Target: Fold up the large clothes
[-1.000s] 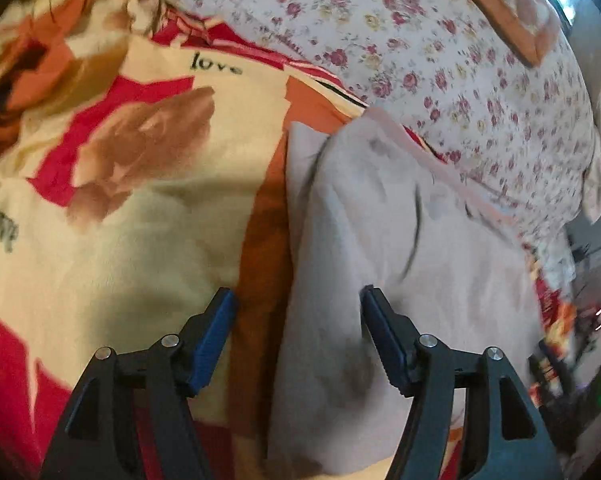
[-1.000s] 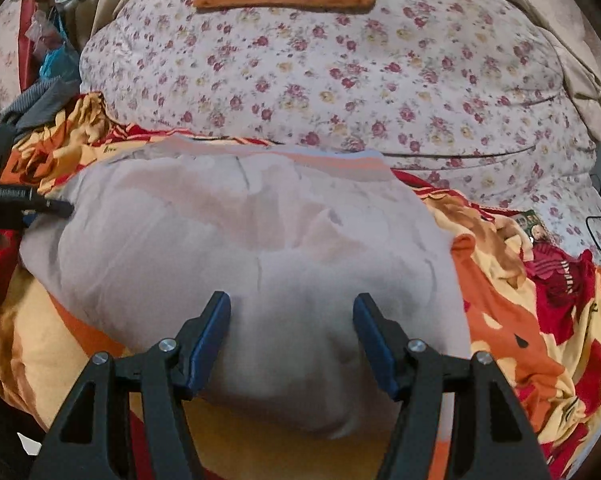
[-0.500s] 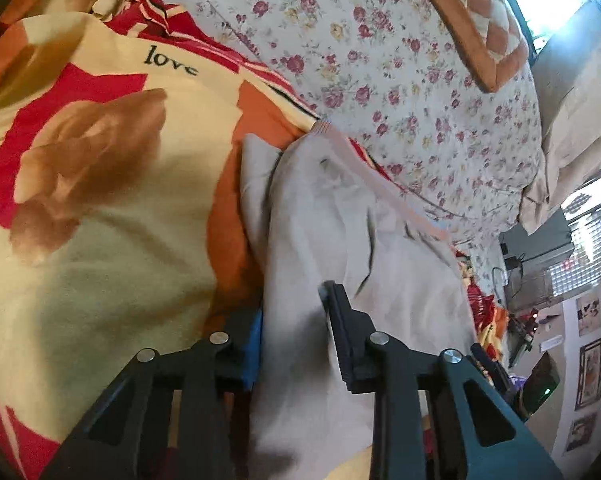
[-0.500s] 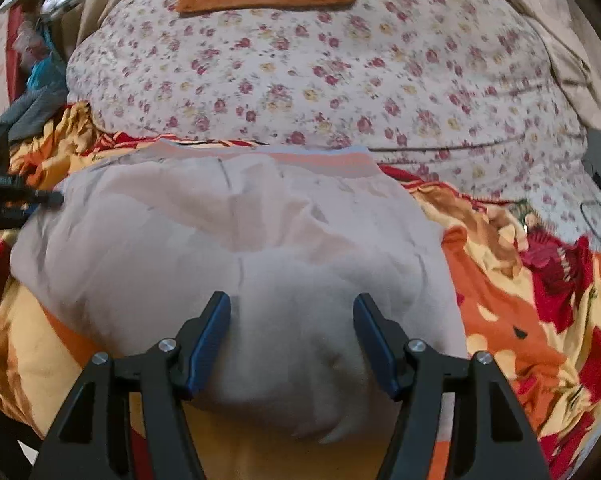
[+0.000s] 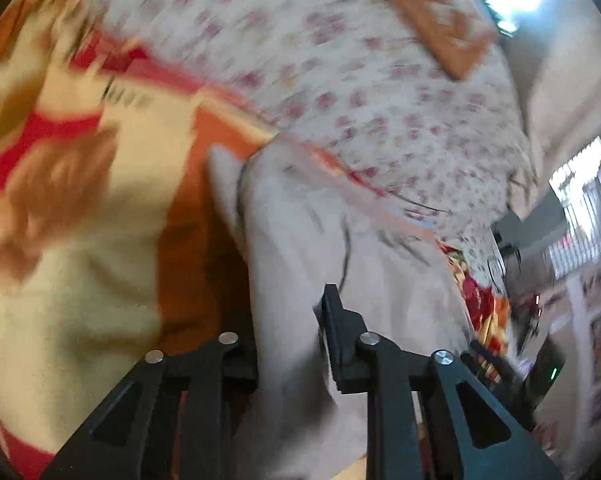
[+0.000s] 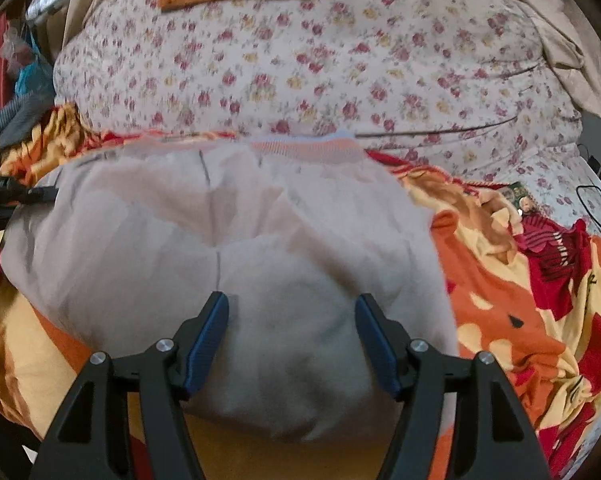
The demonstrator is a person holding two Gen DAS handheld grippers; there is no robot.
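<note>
Grey garment lies on the orange blanket, below the flowered quilt. Left gripper has just been closing and pinches its edge; the thin hold may slip. Right gripper hangs wide open, holding nothing

The left hand-held gripper is built from black plastic arms with triangular cut-outs, joined by round silver screw heads. The right hand-held gripper is made the same way: black arms, silver screws, and ribbed blue pads fitted along the inner faces of both fingers.
</note>
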